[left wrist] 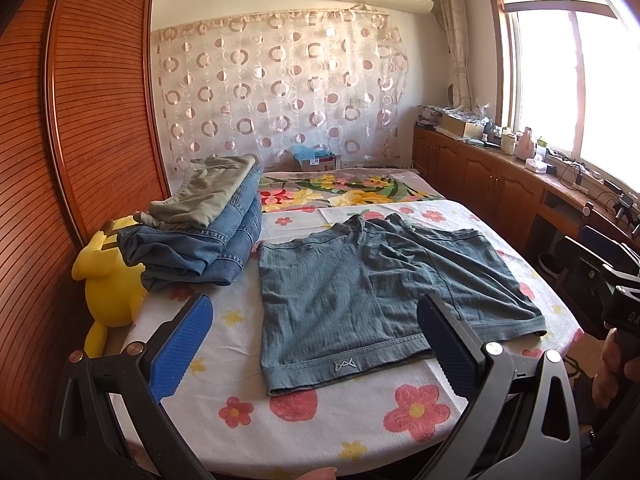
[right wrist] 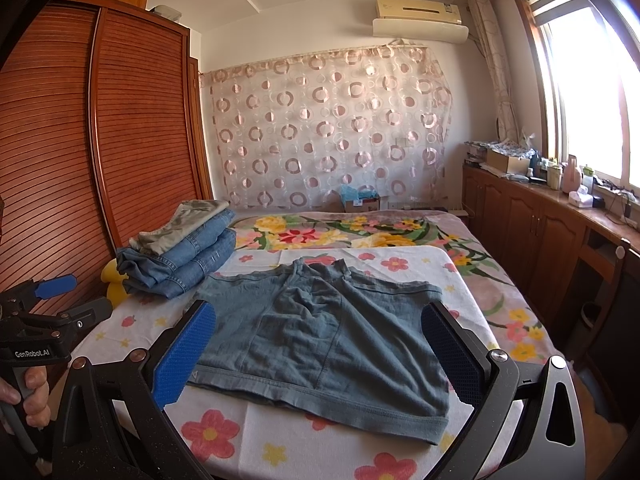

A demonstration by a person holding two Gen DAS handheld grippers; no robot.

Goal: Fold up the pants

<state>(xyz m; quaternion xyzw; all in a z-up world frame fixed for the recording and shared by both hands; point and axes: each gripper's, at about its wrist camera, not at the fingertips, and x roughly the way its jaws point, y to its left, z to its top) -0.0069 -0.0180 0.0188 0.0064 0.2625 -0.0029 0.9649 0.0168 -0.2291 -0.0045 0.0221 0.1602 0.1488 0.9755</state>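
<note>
Each black hand-held gripper point(right wrist: 316, 354) has blue textured pads point(right wrist: 182, 354), silver screws and white "GenRobot.AI" lettering.

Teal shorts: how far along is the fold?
Done: a stack of folded jeans sits beside them. In hand: nothing; left gripper and right gripper hover open. Left: the whole fold, since the teal shorts lie spread flat on the floral sheet.

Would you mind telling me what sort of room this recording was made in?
Most likely a home bedroom: a bed with a floral cover, a tall wooden wardrobe beside it, and an air conditioner above a curtain. Shorts lie flat on the bed beside a stack of folded clothes.
</note>
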